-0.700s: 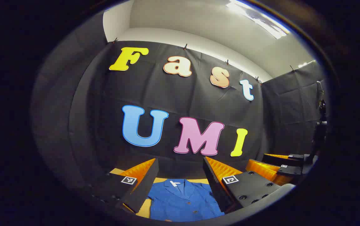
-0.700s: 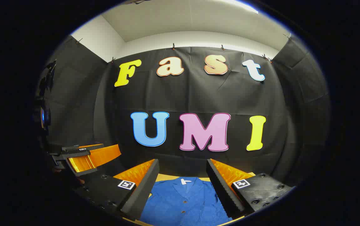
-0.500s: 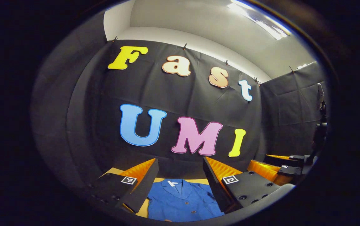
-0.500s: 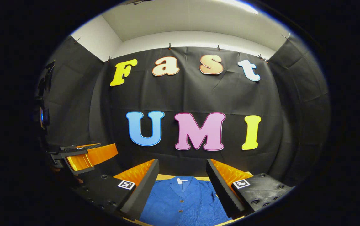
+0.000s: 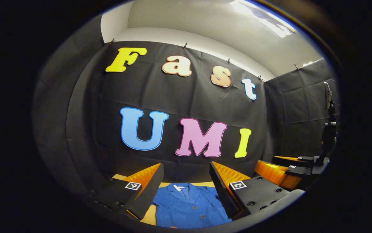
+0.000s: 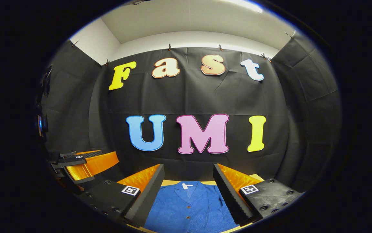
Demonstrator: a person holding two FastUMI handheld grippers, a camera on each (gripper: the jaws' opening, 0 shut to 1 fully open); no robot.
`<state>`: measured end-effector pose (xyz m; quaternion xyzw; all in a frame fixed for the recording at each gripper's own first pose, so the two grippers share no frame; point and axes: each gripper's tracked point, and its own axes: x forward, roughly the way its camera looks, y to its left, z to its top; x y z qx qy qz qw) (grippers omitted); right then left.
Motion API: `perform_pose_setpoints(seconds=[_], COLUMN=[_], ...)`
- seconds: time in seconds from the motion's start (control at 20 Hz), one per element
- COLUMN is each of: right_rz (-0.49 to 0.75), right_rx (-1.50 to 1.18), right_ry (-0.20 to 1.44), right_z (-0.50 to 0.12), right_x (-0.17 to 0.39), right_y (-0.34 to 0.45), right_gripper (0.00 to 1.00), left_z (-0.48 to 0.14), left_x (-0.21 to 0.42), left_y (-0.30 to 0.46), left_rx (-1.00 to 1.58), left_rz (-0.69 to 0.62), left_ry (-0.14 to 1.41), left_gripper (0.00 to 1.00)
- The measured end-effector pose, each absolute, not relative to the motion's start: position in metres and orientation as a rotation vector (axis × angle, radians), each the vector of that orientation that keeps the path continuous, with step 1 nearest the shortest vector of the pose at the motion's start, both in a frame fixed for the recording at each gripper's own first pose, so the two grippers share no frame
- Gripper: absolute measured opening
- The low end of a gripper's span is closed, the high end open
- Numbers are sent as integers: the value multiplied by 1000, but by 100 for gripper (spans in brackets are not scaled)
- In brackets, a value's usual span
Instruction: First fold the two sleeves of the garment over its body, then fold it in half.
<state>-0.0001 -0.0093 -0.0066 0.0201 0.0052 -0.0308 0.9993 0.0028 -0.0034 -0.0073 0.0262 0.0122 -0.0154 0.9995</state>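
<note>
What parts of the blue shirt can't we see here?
- Sleeves: in both views, the open gripper's fingers cover the sides of the blue shirt.
- Hem: cut off by the bottom edge in both views.
- White neck label: too small to make out.

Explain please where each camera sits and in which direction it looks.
Left gripper view: rides on the left gripper, looks forward over the blue garment to the cloth wall; its own open fingers show below, the right gripper farther right.
Right gripper view: rides on the right gripper, faces the same wall; its own open fingers show below, the left gripper at left.
Shared: garment, wall, table.
</note>
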Motion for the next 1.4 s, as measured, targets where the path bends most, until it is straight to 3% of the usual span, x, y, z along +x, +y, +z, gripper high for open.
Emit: perform_pose_setpoints(seconds=[0.05, 0.2, 0.25, 0.3, 0.65, 1.15, 1.4], right_rz=[-62, -66, -68, -70, -173, -411, -597], right_rx=[43, 47, 50, 54, 44, 110, 204], right_ry=[13, 21, 25, 32, 140, 457, 753], right_z=[-7, -9, -10, -13, -59, -204, -314], right_x=[0, 2, 3, 4, 16, 59, 42], right_y=[-9, -12, -14, -15, -64, -228, -333], right_gripper=[96, 96, 88, 96, 96, 97, 99], left_z=[-8, -10, -11, -10, -14, -25, -53], left_x=[2, 0, -1, -1, -5, -11, 6], left_y=[-3, 1, 2, 2, 3, -6, -29], left_rx=[56, 71, 75, 77, 83, 0, -27], left_rz=[-27, -18, -15, -12, -10, -4, -6], left_ry=[27, 41, 44, 45, 59, 137, 211], left_gripper=[81, 81, 81, 81, 81, 81, 82])
